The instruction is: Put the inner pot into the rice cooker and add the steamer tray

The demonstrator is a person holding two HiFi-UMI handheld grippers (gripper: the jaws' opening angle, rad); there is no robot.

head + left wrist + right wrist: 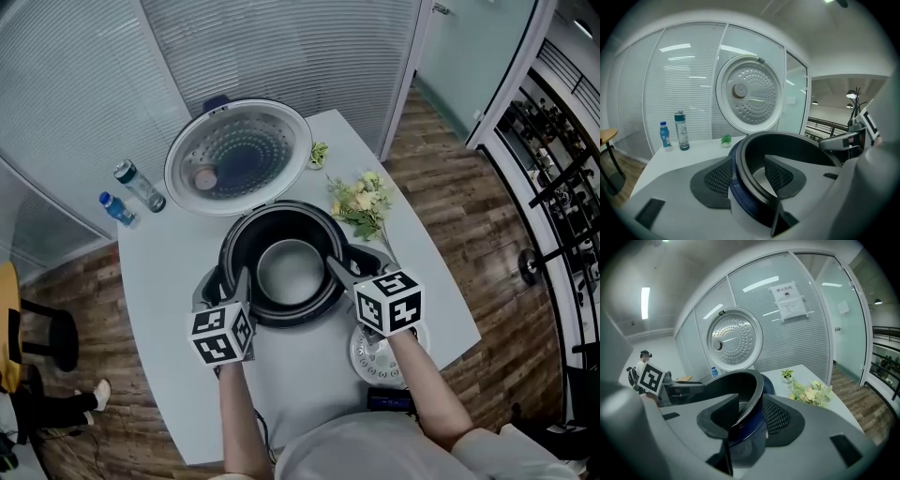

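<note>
A white rounded desk (pixel 169 309) stands on a wood-plank floor (pixel 469 216) beside glass partitions with blinds (pixel 281 47). The rice cooker (pixel 230 246) sits mid-desk with its lid (pixel 239 155) up and the inner pot (pixel 289 270) seated inside. The left tongs (pixel 747 176) and right tongs (pixel 750 416) each straddle the pot's rim, pads apart and not pressing. The steamer tray (pixel 370 354) lies near the desk's front edge. Two bottles (pixel 139 185) and flowers (pixel 361 204) flank the cooker.

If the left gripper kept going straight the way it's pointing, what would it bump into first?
Probably the inner pot: its rim already stands between the left gripper's open jaws and curves across their path.
</note>
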